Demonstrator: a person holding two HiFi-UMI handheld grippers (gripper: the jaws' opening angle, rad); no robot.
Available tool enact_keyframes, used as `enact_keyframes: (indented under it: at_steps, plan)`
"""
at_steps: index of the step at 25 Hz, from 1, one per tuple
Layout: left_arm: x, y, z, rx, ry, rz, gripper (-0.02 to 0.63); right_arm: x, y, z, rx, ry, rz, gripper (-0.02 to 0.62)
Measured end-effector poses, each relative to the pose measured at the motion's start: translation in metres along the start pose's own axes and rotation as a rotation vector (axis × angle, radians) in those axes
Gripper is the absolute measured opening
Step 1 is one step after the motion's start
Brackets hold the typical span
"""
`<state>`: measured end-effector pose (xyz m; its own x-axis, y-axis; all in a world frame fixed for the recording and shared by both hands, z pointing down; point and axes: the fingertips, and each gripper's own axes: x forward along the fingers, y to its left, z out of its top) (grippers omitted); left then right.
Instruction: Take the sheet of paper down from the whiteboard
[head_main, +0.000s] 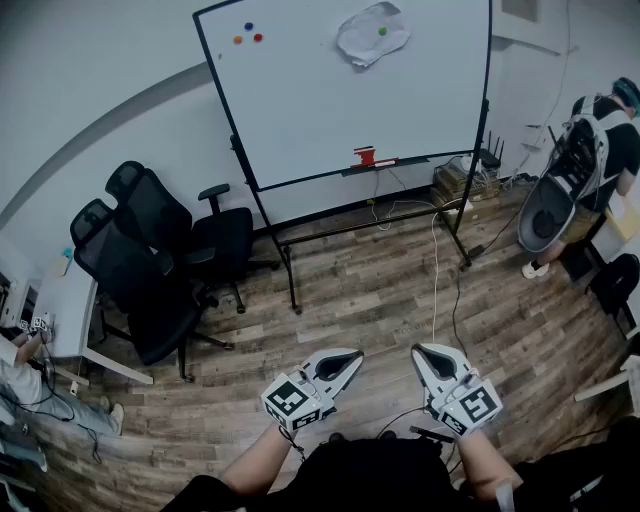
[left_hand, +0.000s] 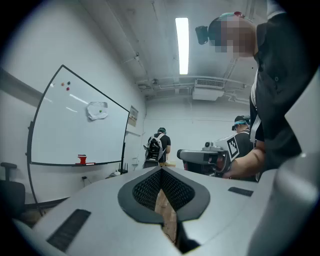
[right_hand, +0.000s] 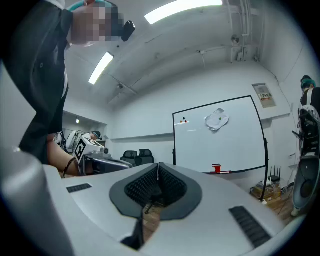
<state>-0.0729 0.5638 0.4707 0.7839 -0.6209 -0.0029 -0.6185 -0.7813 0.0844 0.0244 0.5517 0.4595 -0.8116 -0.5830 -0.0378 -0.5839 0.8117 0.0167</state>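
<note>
A crumpled white sheet of paper (head_main: 372, 35) hangs near the top of the whiteboard (head_main: 300, 110), pinned by a green magnet (head_main: 381, 31). The same paper (left_hand: 98, 110) shows in the left gripper view, and the paper (right_hand: 217, 119) also shows in the right gripper view. My left gripper (head_main: 343, 360) and right gripper (head_main: 424, 356) are held low in front of me, far from the board. Both are shut with nothing between their jaws. In its own view the left gripper (left_hand: 161, 170) has its tips together, as does the right gripper (right_hand: 158, 165).
Three small magnets (head_main: 248, 34) sit at the board's upper left, and a red eraser (head_main: 365, 156) rests on its tray. Two black office chairs (head_main: 150, 255) stand left of the board. A person with a backpack (head_main: 590, 150) stands at the right. Cables (head_main: 436, 270) trail across the wood floor.
</note>
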Motion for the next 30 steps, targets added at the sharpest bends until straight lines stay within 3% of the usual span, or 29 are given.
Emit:
enact_keyframes:
  at_steps: [5,9,15,22,25,30]
  plan:
    - [0.016,-0.015,0.017,-0.024,-0.038,-0.013,0.011,-0.006,-0.010,-0.013,0.025,0.009,0.019,0.018]
    - [0.033,-0.021,0.015,-0.010,-0.020,-0.013,0.011,-0.011,-0.020,-0.017,0.041,0.002,0.034,0.018]
    - [0.053,-0.019,0.012,-0.017,-0.023,0.041,0.011,-0.021,-0.047,-0.021,0.016,-0.012,0.072,0.020]
    - [0.059,-0.022,-0.030,-0.088,0.047,0.056,0.011,-0.043,-0.070,-0.058,0.116,0.017,0.069,0.020]
    - [0.064,-0.006,-0.030,-0.120,0.024,0.056,0.011,-0.039,-0.081,-0.069,0.159,0.015,0.043,0.020]
    - [0.080,0.043,-0.031,-0.102,0.023,0.057,0.011,-0.004,-0.101,-0.083,0.168,0.041,0.018,0.020]
